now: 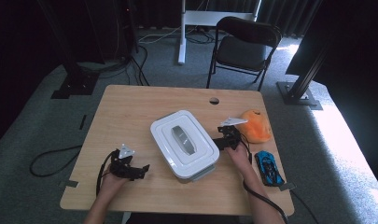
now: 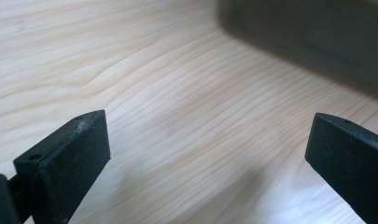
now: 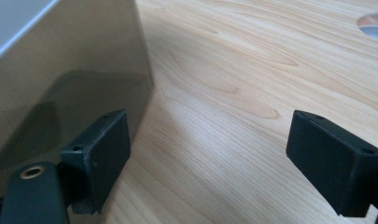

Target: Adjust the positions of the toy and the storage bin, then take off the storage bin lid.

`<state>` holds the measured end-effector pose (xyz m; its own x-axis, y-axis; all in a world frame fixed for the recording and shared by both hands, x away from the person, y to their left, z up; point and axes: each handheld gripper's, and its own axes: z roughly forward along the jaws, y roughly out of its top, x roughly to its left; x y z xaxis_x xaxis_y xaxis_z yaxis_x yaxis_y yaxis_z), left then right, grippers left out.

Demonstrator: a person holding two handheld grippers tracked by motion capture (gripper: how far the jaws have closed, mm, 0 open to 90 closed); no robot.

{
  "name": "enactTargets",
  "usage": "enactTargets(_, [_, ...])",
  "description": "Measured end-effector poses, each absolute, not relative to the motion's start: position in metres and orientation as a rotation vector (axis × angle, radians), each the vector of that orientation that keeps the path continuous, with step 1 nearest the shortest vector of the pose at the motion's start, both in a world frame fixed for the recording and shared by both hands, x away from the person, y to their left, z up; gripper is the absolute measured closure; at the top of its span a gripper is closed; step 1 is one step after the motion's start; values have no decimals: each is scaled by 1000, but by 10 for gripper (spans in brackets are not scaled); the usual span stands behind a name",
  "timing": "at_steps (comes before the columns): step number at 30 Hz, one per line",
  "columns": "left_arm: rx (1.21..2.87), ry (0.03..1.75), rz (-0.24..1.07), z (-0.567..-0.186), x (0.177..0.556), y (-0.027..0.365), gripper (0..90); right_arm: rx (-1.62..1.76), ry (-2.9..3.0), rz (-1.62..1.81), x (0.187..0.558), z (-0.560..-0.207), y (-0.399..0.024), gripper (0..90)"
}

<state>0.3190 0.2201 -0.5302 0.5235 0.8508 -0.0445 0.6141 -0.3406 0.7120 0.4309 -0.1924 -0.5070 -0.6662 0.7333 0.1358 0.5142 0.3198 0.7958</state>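
High view: white lidded box lying between both grippers, long axis running diagonally.
Right gripper is sitting beside its right wall, jaws gaping empty; left gripper, also spread, is waiting farther off.

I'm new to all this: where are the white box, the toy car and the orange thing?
White box (image 1: 184, 143): high view, on its lid's grey handle.
Toy car (image 1: 269, 168): high view, on its blue roof.
Orange thing (image 1: 256, 127): high view, on its middle.
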Motion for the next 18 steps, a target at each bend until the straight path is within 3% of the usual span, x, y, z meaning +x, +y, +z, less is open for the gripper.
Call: enactTargets(18, [2037, 1317, 467, -544, 304, 271, 4, 1147, 2395, 1249, 406, -503, -214, 104])
